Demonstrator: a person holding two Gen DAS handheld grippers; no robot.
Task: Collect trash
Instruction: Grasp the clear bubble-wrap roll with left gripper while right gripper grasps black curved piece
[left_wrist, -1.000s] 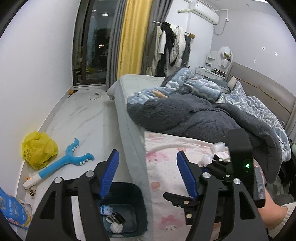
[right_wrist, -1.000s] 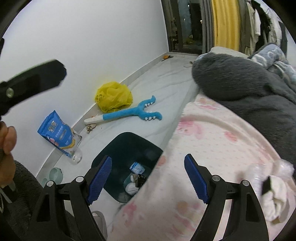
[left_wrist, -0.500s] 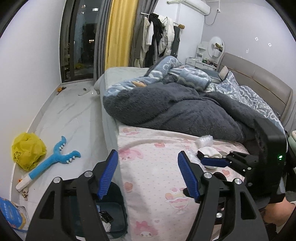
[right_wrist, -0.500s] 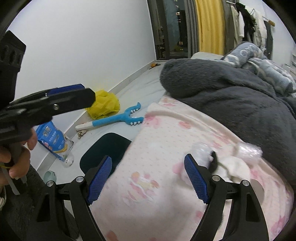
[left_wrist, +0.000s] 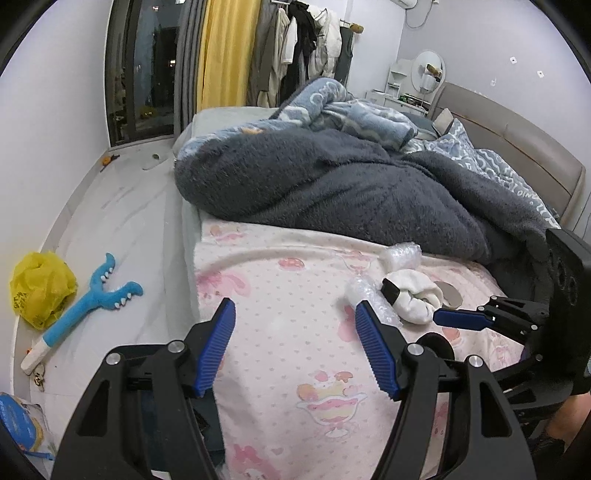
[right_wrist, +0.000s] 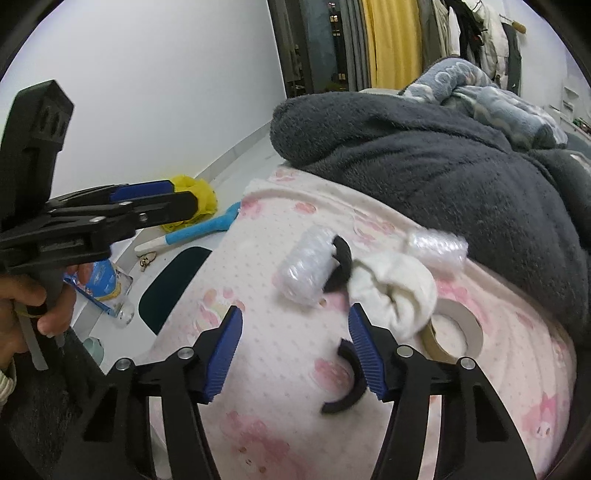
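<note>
From the left wrist, the left gripper (left_wrist: 295, 345) is hanging half open and empty over the pink sheet's (left_wrist: 288, 295) floor-side edge. From the right wrist, the right gripper (right_wrist: 295, 350), empty, has just been narrowing its jaws short of the bubble-wrap roll (right_wrist: 308, 269), probably sizing up to pinch it.

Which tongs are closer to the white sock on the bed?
Right. The right tongs sit just below the white sock; the left tongs hang farther off, toward the floor side.

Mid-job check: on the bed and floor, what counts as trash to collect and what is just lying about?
Trash to collect:
- two crumpled clear plastic wraps
- dark green bin as the target

Lying about:
- white rolled sock
- beige tape roll
- blue plush slingshot toy
- dark grey fleece blanket
</note>
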